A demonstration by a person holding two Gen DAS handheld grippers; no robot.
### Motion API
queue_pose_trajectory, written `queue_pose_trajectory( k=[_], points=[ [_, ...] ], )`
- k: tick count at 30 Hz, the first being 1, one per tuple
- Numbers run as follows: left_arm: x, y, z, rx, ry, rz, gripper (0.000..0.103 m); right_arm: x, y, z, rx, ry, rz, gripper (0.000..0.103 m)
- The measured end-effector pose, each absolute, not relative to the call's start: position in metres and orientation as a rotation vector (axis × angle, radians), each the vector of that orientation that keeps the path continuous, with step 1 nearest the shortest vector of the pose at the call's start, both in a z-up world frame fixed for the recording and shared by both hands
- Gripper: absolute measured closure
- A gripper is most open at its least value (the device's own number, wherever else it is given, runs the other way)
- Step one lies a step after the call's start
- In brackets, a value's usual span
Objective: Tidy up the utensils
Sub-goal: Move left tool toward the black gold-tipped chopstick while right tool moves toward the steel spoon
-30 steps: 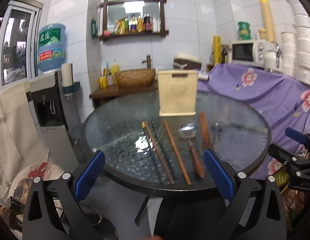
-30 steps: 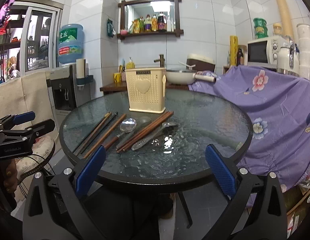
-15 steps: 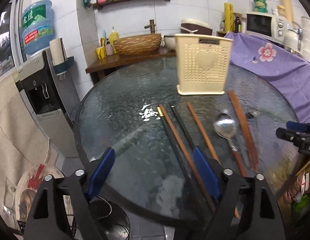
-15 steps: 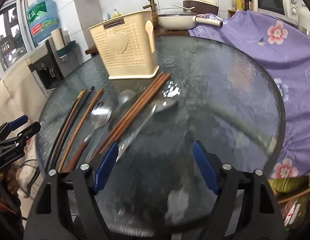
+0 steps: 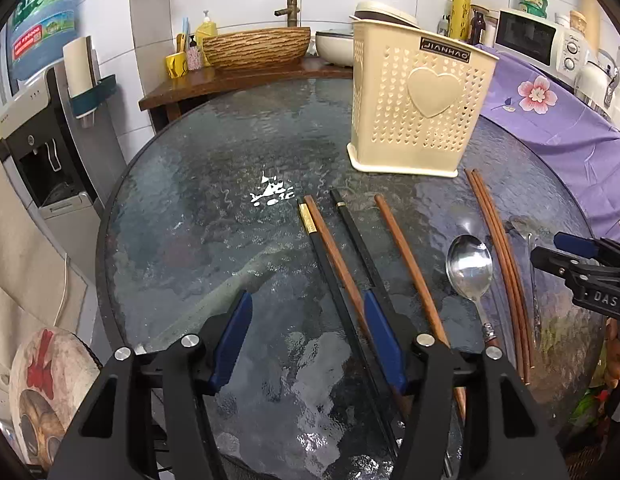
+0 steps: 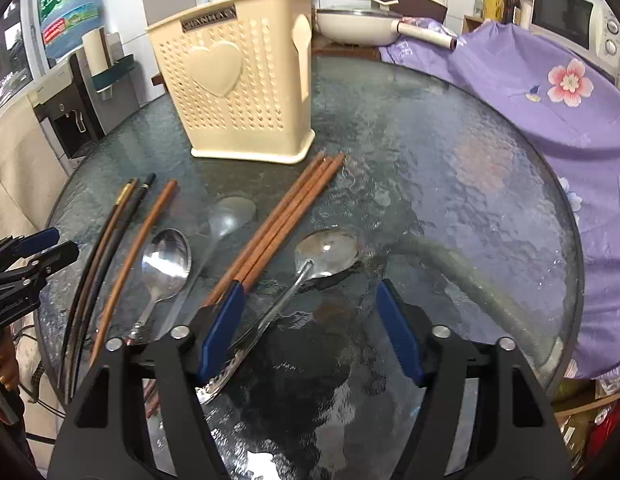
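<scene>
A cream perforated utensil holder [image 5: 417,104] [image 6: 246,92] stands upright on the round glass table [image 5: 190,200]. In front of it lie black and brown chopsticks [image 5: 329,248], a wooden-handled spoon [image 5: 469,268] [image 6: 166,264], a brown chopstick bundle [image 6: 278,224] and an all-metal spoon [image 6: 325,252]. My left gripper [image 5: 308,340] hovers over the leftmost chopstick pair, which runs between the closing jaws near the right pad, untouched. My right gripper [image 6: 310,332] is also closing. The metal spoon's handle crosses between its jaws close to the left pad; neither pad presses on it.
A purple flowered cloth [image 6: 549,92] covers furniture to the right, with a microwave [image 5: 537,40] behind. A water dispenser [image 5: 38,140] stands left of the table. A wooden basin [image 5: 256,46] and a white pan [image 6: 357,26] sit on the counter behind.
Both grippers have come forward and tilted down over the table, close above the utensils. Their jaws have narrowed. The utensils and holder have not moved.
</scene>
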State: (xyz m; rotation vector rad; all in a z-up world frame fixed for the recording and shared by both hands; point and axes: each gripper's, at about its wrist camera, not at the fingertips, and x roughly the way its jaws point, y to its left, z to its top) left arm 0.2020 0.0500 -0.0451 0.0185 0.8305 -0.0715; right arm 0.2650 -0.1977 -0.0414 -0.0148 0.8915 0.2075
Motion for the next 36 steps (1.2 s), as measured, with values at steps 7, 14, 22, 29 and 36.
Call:
queue_pose_trajectory(
  k=[7,14,22,29,36],
  points=[
    [0.208,0.049,-0.053,0.034,0.856,-0.072,0.049,0.278,-0.192,-0.052,-0.037,0.924,0.180,0.040],
    [0.213,0.048,-0.056,0.036,0.872,-0.068,0.051,0.288,-0.192,-0.052,-0.055,0.923,0.166,0.045],
    [0.219,0.045,-0.059,0.053,0.887,-0.053,0.054,0.299,-0.192,-0.051,-0.074,0.925,0.197,0.045],
    [0.228,0.040,-0.060,0.079,0.902,-0.052,0.054,0.306,-0.189,-0.052,-0.082,0.938,0.203,0.045],
    [0.261,0.038,-0.057,0.066,0.956,-0.092,0.059,0.312,-0.177,-0.049,-0.090,0.966,0.223,0.048]
  ],
)
